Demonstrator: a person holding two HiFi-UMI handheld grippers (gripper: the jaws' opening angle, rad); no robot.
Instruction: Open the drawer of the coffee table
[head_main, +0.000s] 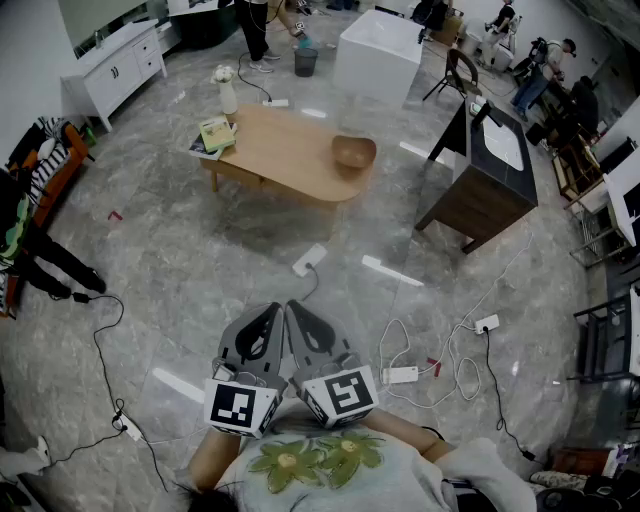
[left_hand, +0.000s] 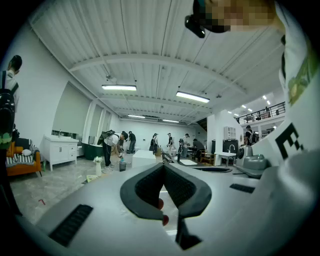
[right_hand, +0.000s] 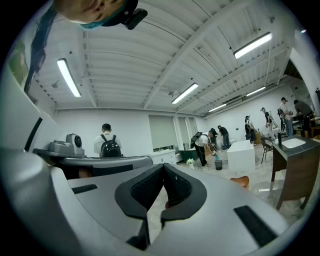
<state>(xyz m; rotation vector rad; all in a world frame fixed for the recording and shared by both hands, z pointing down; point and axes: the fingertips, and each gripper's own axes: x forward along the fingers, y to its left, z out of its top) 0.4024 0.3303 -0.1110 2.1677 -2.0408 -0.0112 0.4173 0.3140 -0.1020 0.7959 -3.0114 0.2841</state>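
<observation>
The left claw (head_main: 271, 314) and the right claw (head_main: 299, 314) were both pressed together, pinching nothing.
They sat side by side, close to the person's chest, pointing over the floor (head_main: 200, 270). The coffee table (head_main: 290, 150) stood well away in front of them, with a bowl (head_main: 354, 152), books (head_main: 215, 133) and a vase (head_main: 227, 90) on its tabletop.

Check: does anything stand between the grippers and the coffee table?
Nothing tall. The left gripper and right gripper, jaws shut and empty, sit close to the person, well short of the coffee table. On the floor between them lies only a white power strip, low and easy to step past.
</observation>
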